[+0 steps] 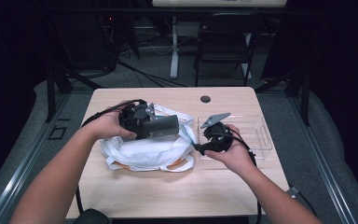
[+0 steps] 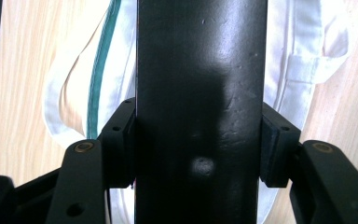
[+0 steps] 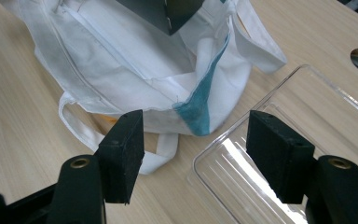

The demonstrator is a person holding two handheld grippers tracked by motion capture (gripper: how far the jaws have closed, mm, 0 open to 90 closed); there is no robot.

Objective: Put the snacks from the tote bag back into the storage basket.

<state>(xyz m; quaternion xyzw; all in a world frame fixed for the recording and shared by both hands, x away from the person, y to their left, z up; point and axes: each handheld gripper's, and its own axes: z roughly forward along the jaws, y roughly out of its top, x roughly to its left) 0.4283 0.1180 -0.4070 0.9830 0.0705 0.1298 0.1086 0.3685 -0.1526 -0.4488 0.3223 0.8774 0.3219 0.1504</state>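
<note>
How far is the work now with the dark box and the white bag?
Done: the left tool has the dark box clamped and lifted over the white bag. In hand: the box hangs above the bag's mouth, not yet inside. The right tool is open and empty, beside the clear tray. Left: probably lowering the box into the bag and releasing it.

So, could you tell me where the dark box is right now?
In the high view, the dark box is left of centre, clamped in the left gripper above the white bag.
</note>
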